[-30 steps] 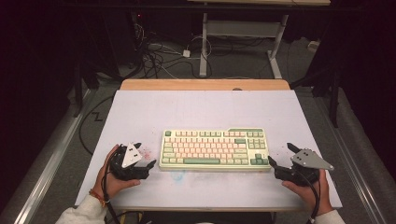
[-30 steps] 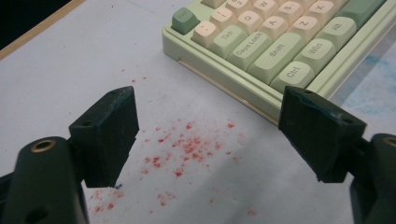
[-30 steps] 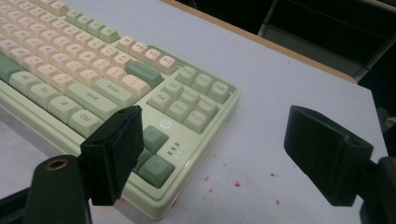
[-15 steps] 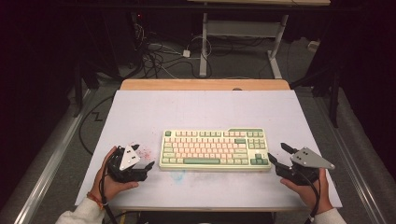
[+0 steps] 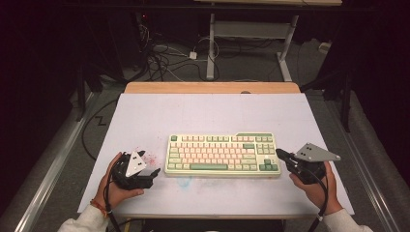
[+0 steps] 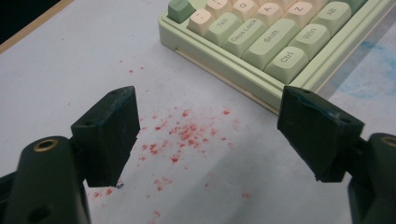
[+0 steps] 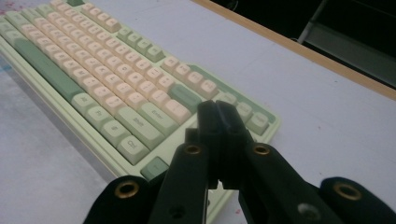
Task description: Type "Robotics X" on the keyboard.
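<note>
High view: keyboard (image 5: 222, 154), pale green case with cream and green keys, sits just below frame centre on the white table mat (image 5: 212, 116), long side running left to right. Left gripper (image 5: 155, 172) is at lower left, held in a hand, jaws spread and pointing right at the keyboard's left end, close to it but apart. Red speckles (image 5: 147, 155) mark the mat just above that gripper, faint blue smudge (image 5: 186, 182) below the keyboard's front edge. Right gripper (image 5: 280, 153) is at lower right in the other hand, grey three-cornered plate on top, jaws pressed together with nothing between them; they have just been closing. Its tip is right at the keyboard's right end; contact can't be told from here. Wooden table edge (image 5: 212, 87) runs along the top of the mat, cables on the floor (image 5: 164, 53) beyond. Left gripper view: both black jaws stand wide apart at lower left and lower right, bare mat and red speckles (image 6: 187, 135) between them, nothing gripped. Keyboard corner (image 6: 261, 42) fills the upper right, with Tab, Caps Lock, Shift, Ctrl, Win legible; blue smudge (image 6: 373, 74) at right edge. Right gripper view: jaws meet at lower centre, right gripper (image 7: 218, 112) closed tight and empty, sitting over the keyboard's near corner. Keyboard (image 7: 93, 79) runs diagonally from upper left to centre right; wooden edge (image 7: 299, 46) crosses the upper right. No containers on the table in any view.
</note>
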